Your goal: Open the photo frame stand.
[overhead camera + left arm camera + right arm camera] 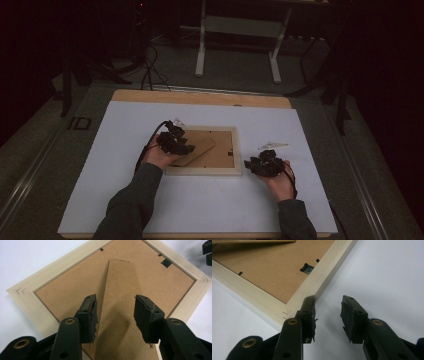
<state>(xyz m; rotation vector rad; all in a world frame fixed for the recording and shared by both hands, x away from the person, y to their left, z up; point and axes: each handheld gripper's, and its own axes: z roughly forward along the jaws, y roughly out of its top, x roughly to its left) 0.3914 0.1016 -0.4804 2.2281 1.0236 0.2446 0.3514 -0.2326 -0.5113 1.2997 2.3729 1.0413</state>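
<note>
A pale wooden picture frame (202,171) lies face down on the white table sheet, its brown backing board (65,287) up. A brown easel stand (120,315) slants across the backing. My left gripper (176,141) hovers over the frame's left part, open, with its jaws on either side of the stand (197,148). My right gripper (265,164) rests on the sheet just right of the frame's near right corner (287,307), open and holding nothing. A small black hanger clip (307,267) sits by the frame's right rail.
A clear plastic piece (275,146) lies on the white sheet (210,210) beyond my right gripper. Another small clear piece (179,121) sits by the frame's far left corner. The wooden table edge (200,97) runs along the back; a white stand (240,40) is on the floor beyond.
</note>
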